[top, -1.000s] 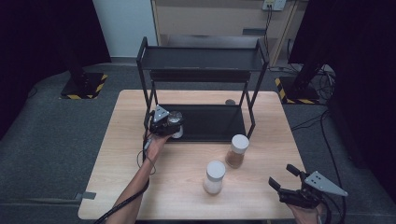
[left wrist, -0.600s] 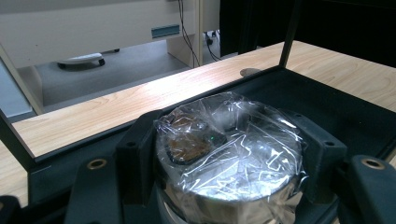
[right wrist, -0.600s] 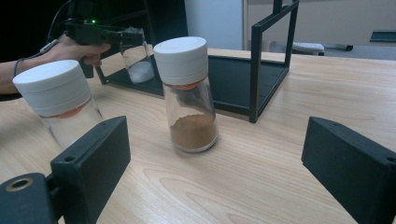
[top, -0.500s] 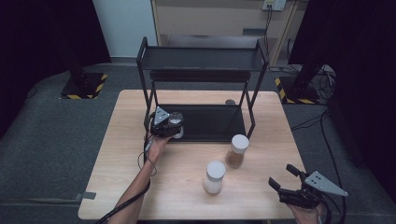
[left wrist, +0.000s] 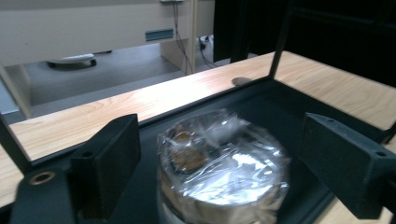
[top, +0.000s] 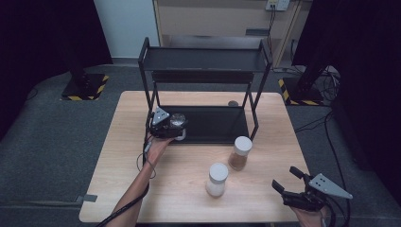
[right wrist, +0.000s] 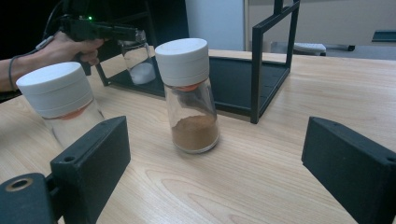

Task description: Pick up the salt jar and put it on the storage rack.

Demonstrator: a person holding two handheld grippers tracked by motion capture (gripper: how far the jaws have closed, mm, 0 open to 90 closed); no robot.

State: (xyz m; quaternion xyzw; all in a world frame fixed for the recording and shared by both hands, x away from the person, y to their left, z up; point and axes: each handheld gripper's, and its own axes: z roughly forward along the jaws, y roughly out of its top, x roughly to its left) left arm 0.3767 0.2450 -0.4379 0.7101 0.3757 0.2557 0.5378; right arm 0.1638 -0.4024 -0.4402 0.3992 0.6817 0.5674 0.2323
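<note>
A glass jar (left wrist: 219,163) with a crinkled clear-wrapped top and white powder inside stands on the lower shelf (top: 217,124) of a black two-tier rack (top: 203,61). My left gripper (top: 176,130) straddles it. Its jaws have just been opening and now stand clear of the jar on both sides. A white-lidded jar of brown powder (top: 239,152) and a white-lidded jar of pale powder (top: 217,179) stand on the wooden table (top: 142,189) in front of the rack. My right gripper (top: 285,178) rests open near the front right corner, pointing at those two jars (right wrist: 189,98).
A small round dark disc (top: 232,103) lies on the table behind the rack. The rack's upright posts (right wrist: 257,70) stand between the shelf and the two loose jars. Grey floor and black stands surround the table.
</note>
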